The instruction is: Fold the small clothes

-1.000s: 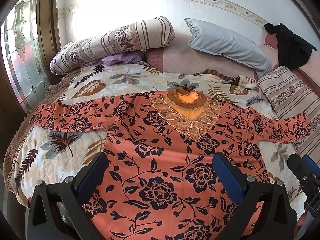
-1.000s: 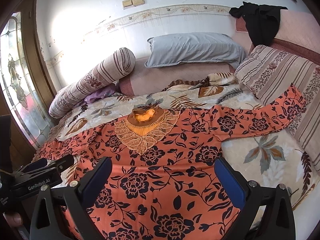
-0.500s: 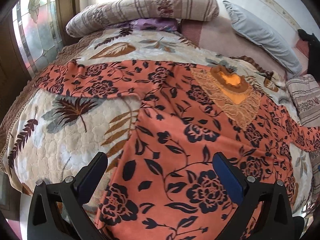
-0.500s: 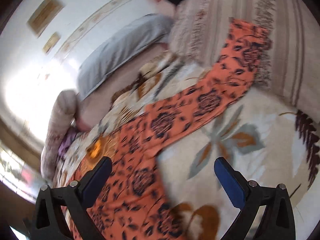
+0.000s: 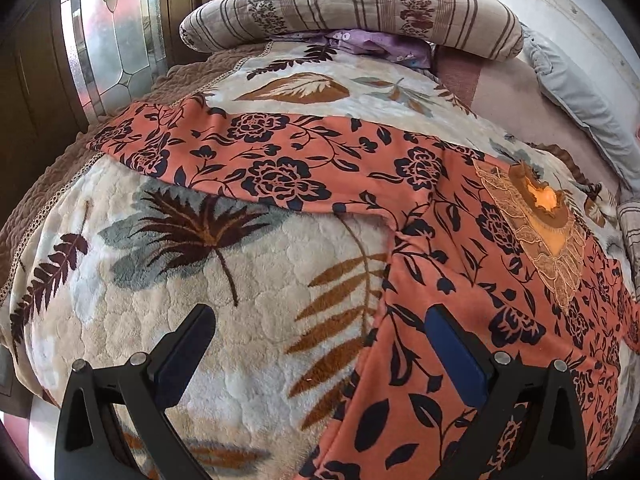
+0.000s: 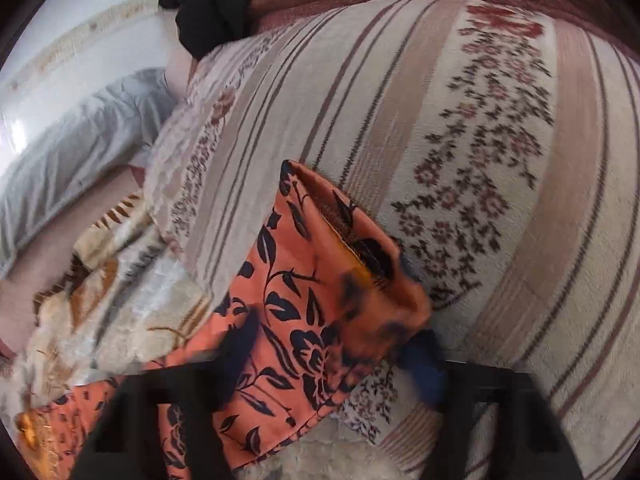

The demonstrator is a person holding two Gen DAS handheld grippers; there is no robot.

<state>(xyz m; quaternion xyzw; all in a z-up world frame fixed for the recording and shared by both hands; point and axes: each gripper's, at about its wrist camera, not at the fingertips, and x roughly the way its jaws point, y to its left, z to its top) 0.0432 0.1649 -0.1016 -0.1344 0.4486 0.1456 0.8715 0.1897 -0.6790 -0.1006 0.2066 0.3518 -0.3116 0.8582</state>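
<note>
Bed (image 5: 224,320) fills the left wrist view, covered with a cream plush blanket (image 5: 168,280) printed with brown and grey leaves. Stained-glass window panel (image 5: 116,40) at the far left. Striped bolster (image 5: 352,12) lies across the head of the bed, a purple cloth (image 5: 372,42) tucked under it; grey pillow (image 5: 580,92) at the right. Orange flowered blouse (image 5: 460,240) lies spread flat on the blanket, one sleeve (image 5: 240,160) stretched out toward the window, lace-trimmed collar (image 5: 540,216) toward the pillows. Left gripper (image 5: 320,340) hovers low over the side edge of the blouse body. Jaws spread wide, nothing between them: one finger over bare blanket, the other over orange cloth.

Right wrist view, blurred by motion. Big striped cushion (image 6: 460,140) with small flower bands takes up most of the frame; a black garment (image 6: 212,4) draped above it, the grey pillow (image 6: 72,152) at the left, leaf blanket (image 6: 120,288) below. The blouse's other sleeve (image 6: 304,320) runs up against the cushion, its cuff (image 6: 360,240) open toward the camera. Right gripper (image 6: 332,360) sits at the sleeve just behind the cuff, a finger on each side of the cloth. Too smeared to tell whether the jaws are pinching the sleeve or only straddling it.
</note>
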